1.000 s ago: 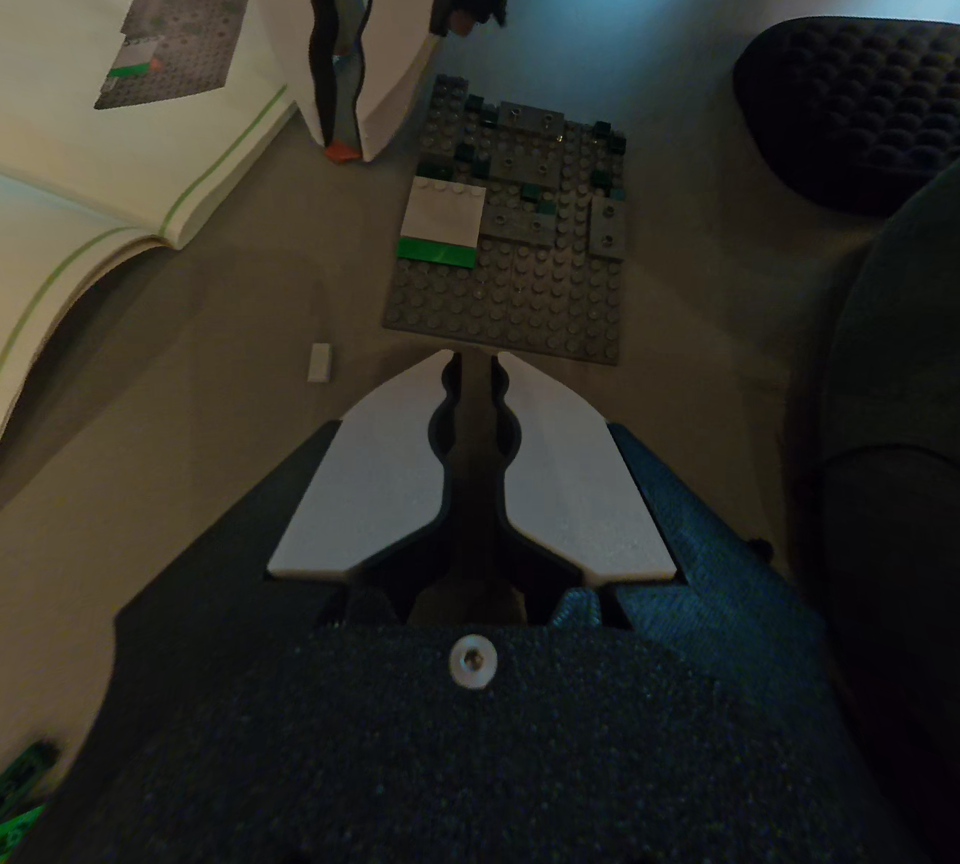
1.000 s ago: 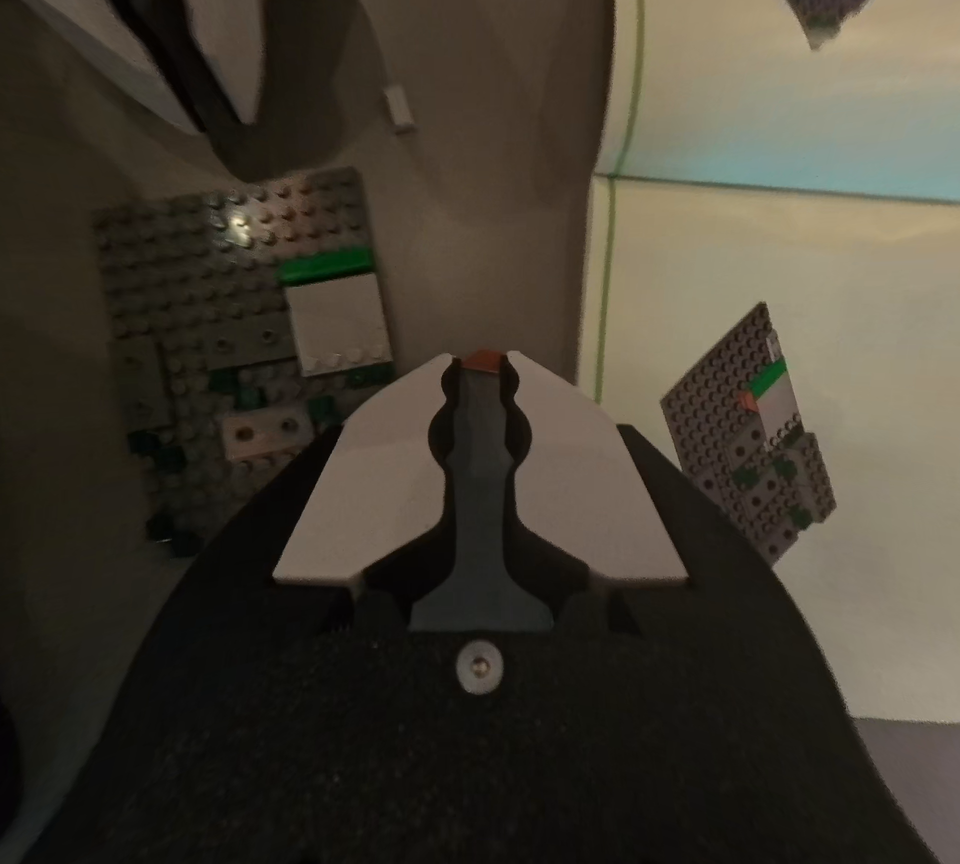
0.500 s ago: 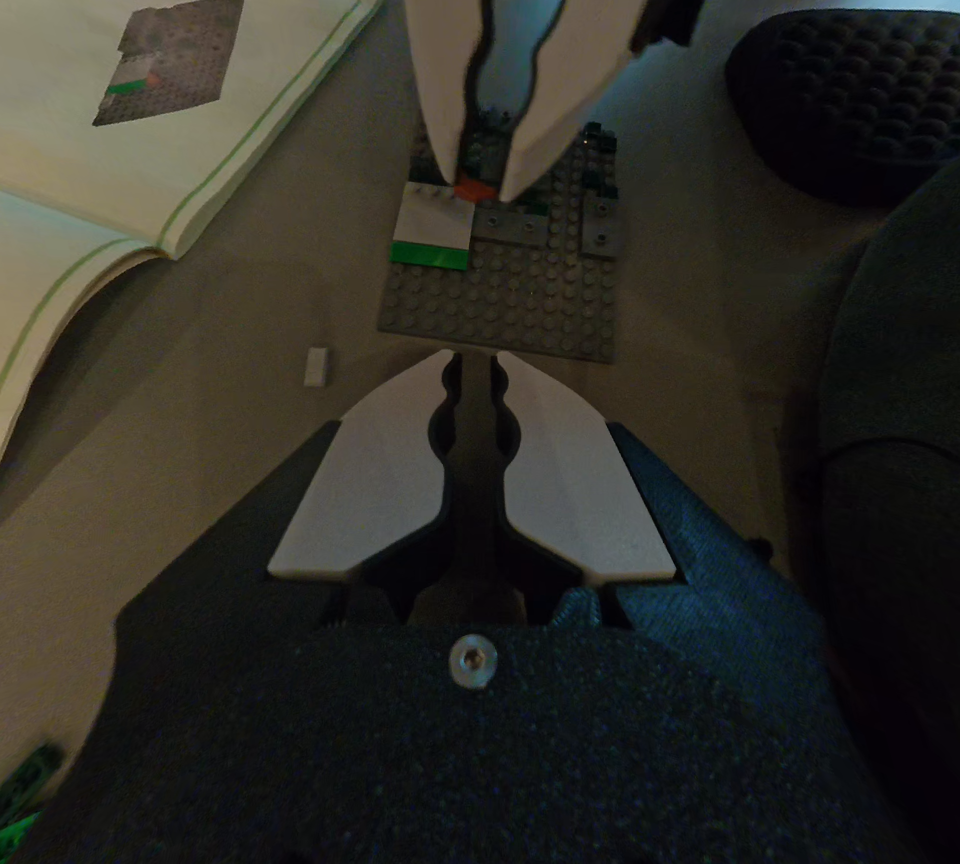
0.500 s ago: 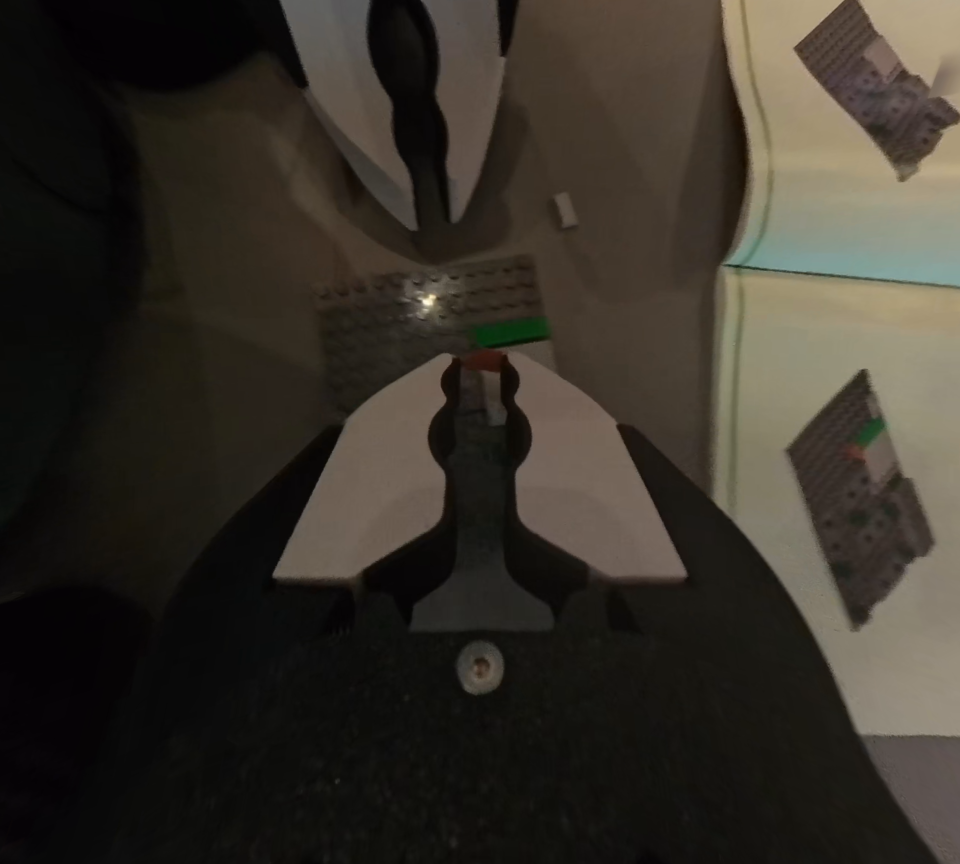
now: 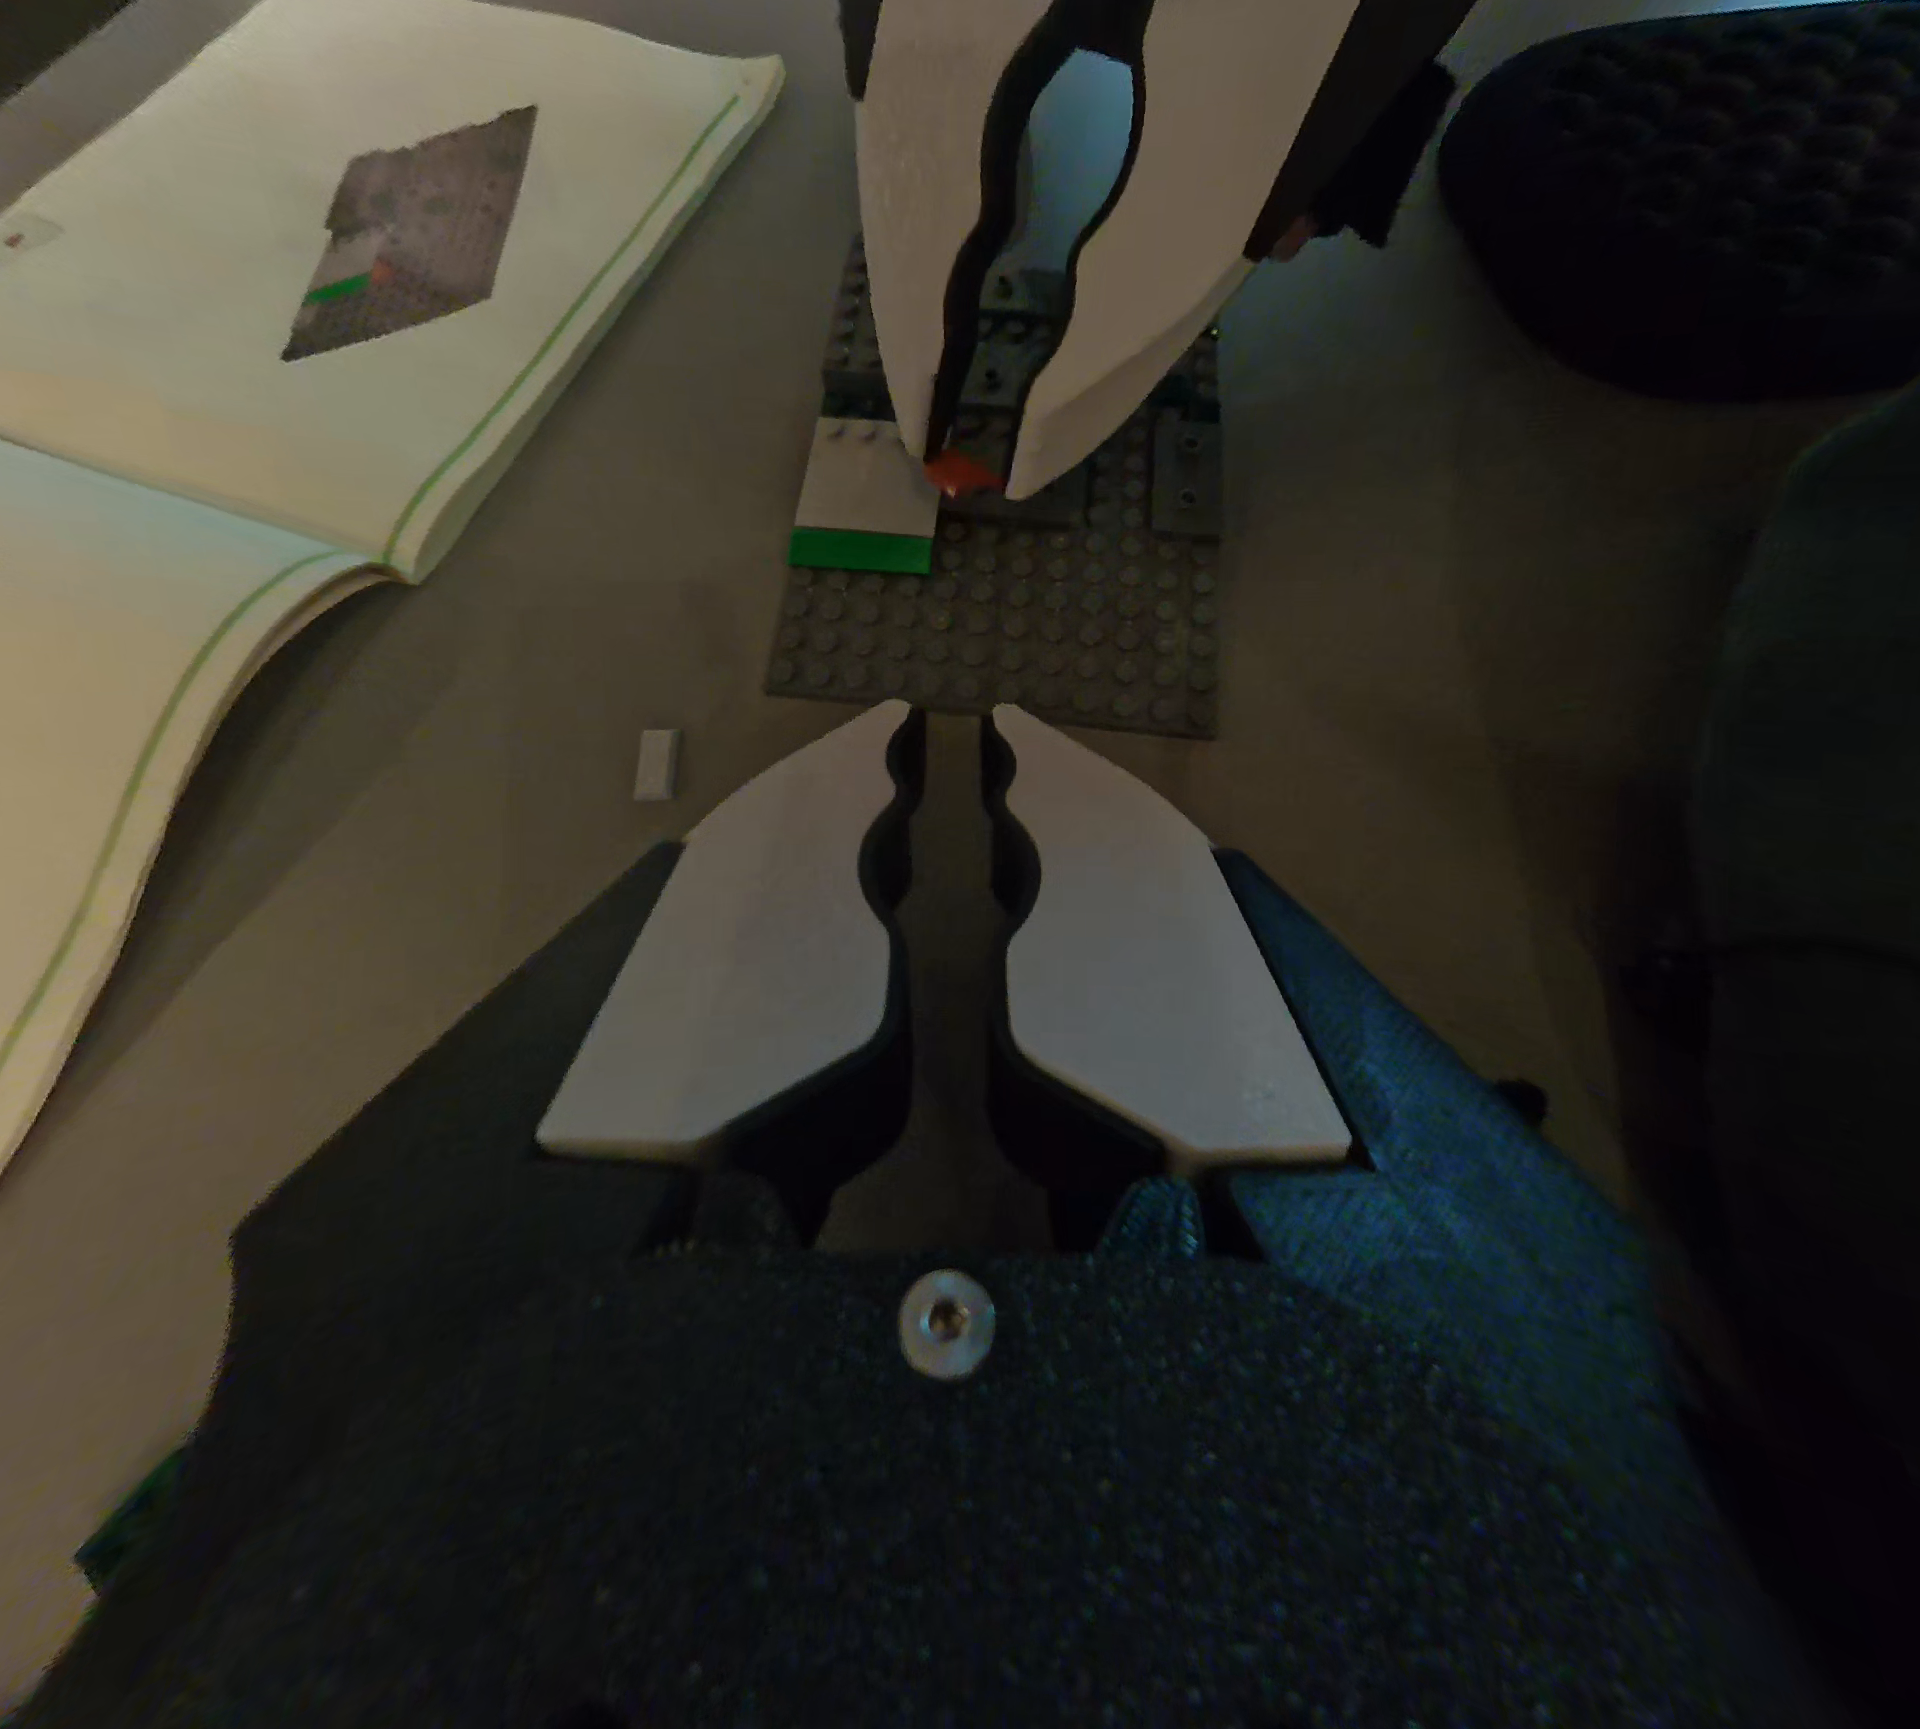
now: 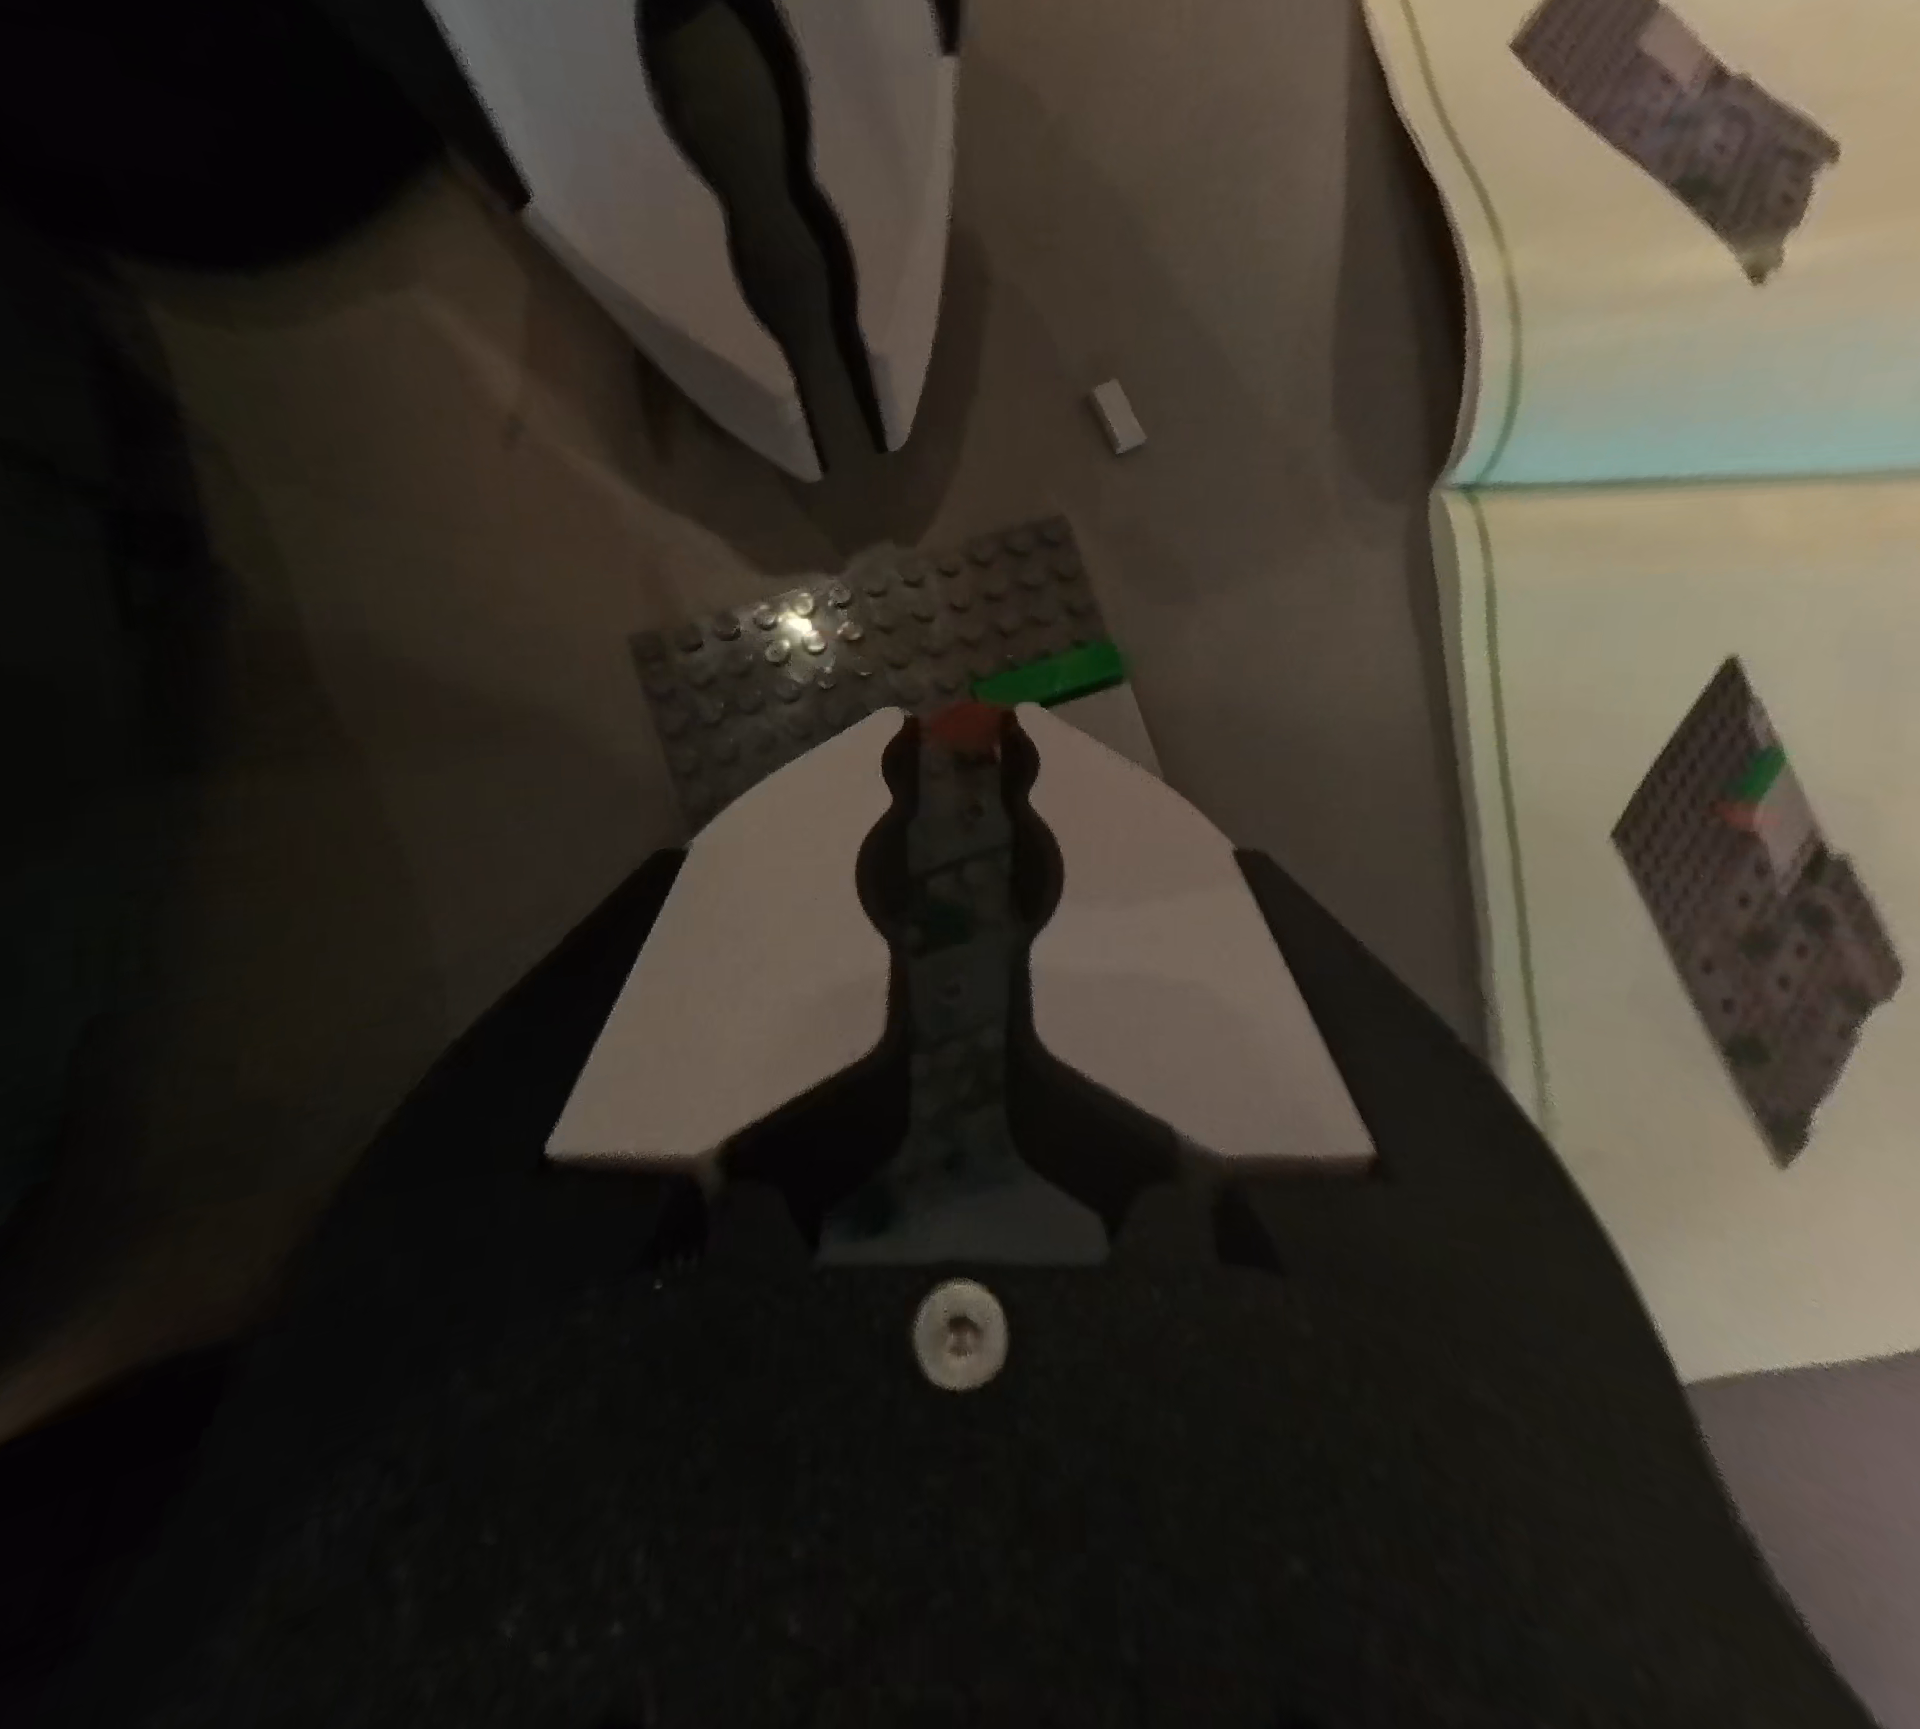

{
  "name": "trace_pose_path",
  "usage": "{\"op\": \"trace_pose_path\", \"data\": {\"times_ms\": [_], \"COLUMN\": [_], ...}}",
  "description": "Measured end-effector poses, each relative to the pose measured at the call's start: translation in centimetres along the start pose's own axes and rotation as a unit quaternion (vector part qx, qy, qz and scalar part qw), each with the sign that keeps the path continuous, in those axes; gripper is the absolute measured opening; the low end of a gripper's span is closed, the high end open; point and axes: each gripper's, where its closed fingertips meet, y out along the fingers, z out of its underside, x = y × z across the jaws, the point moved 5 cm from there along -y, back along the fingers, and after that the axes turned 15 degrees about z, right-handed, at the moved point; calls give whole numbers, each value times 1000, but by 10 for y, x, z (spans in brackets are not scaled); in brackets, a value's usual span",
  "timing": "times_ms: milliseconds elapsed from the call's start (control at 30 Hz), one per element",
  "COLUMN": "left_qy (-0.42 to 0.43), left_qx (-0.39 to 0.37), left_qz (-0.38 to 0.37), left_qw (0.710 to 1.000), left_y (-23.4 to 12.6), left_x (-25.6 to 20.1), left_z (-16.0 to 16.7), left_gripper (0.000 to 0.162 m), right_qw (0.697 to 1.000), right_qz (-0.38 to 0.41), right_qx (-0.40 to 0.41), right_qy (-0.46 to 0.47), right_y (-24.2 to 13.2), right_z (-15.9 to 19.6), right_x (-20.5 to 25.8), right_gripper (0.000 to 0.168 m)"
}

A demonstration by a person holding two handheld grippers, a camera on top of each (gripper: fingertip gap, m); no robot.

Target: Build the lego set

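Red piece (image 5: 958,472): small, pinched at the tips of the right gripper (image 5: 966,474) – held low over the grey baseplate (image 5: 997,630), just beside the white tile (image 5: 868,490), likely its seat.
Green strip (image 5: 858,551): at the white tile's near edge, by the baseplate's left edge.
Right gripper: clenched on the red piece, angled steeply down.
Left gripper (image 5: 948,715): nearly closed, empty, hovering at the baseplate's near edge – probably ready to steady it.
Instruction booklet (image 5: 312,308): open, left of the baseplate.

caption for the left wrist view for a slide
Right gripper holds a small red piece at the white tile on the grey baseplate; left gripper waits near its edge.
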Motion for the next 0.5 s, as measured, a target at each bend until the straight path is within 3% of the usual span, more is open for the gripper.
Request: {"op": "trace_pose_path", "data": {"times_ms": [33,200,500], "left_qy": [1,6,8], "left_qx": [0,0,6], "left_qz": [1,2,-2], "left_qw": [1000,1000,1000], "left_y": [0,0,2], "left_x": [0,-2,-1], "left_z": [0,1,3], "left_gripper": [10,10,9], "right_qw": [1000,986,926], "right_qz": [-6,-65,-164], "right_qx": [-5,-13,-19], "right_qy": [-22,-152,-339], "right_y": [0,2,11], "right_z": [0,-5,-11], "right_x": [0,-4,-6], "right_gripper": [14,14,14]}}
